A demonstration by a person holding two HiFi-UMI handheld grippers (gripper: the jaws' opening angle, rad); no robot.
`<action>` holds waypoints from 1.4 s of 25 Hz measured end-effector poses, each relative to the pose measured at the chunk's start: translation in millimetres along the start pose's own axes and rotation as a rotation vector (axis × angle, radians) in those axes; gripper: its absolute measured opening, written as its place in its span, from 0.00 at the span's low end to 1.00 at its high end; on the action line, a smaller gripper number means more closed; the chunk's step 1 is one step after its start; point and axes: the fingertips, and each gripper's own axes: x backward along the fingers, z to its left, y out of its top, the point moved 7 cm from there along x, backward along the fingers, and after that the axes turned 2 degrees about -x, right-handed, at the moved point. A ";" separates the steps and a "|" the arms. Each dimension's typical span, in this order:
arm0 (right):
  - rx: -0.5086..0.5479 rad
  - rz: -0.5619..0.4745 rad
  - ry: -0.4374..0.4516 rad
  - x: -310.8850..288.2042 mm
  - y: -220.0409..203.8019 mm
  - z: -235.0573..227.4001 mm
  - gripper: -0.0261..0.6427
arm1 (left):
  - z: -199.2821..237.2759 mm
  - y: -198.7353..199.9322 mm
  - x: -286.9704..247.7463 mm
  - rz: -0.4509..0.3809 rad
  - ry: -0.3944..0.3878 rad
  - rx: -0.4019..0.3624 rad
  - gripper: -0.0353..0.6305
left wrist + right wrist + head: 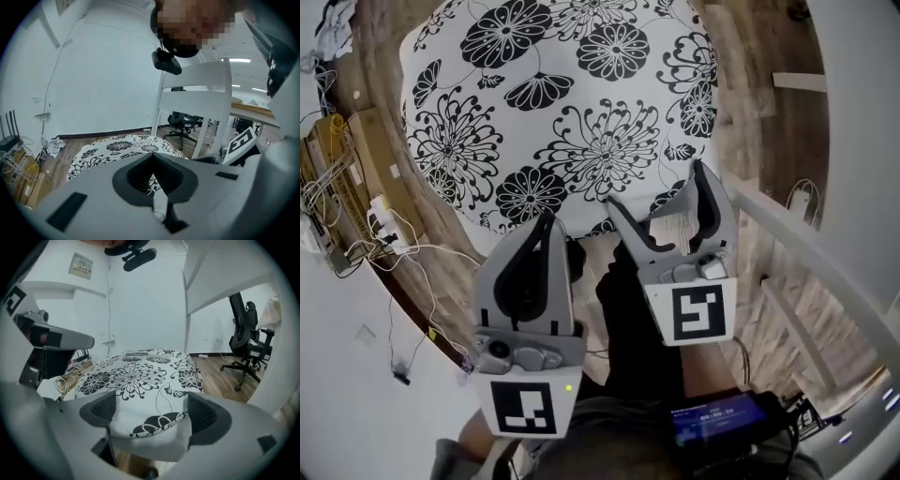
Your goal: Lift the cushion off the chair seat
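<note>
My left tongs sit pinched together. My right tongs stand wide apart around a corner of the floral cushion. The wall label is too blurred to read.

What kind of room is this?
Probably an office: a black wheeled office chair on the wooden plank floor, tangled white cables, and long strip lights overhead.

cushion: one is lying in view | grippers: two are showing, the left gripper and the right gripper | marker cubes: two are showing, one on each gripper | white chair: one is standing | black office chair: one is standing in the right gripper view
</note>
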 end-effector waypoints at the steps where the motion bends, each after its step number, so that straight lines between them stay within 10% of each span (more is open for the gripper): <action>1: -0.002 0.016 0.003 -4.0 -3.0 -0.9 0.75 | 1.2 -0.7 0.8 0.003 0.001 -0.002 0.06; 8: 0.014 0.087 -0.009 -16.1 -6.8 -3.6 0.72 | 10.3 0.3 5.4 0.021 0.019 0.004 0.06; 18: 0.017 -0.011 -0.020 -5.0 39.1 7.2 0.13 | 20.8 32.3 23.3 -0.011 0.052 0.013 0.06; 35: 0.028 -0.218 0.064 57.9 182.0 44.7 0.09 | 28.9 149.7 86.1 -0.150 0.160 -0.018 0.06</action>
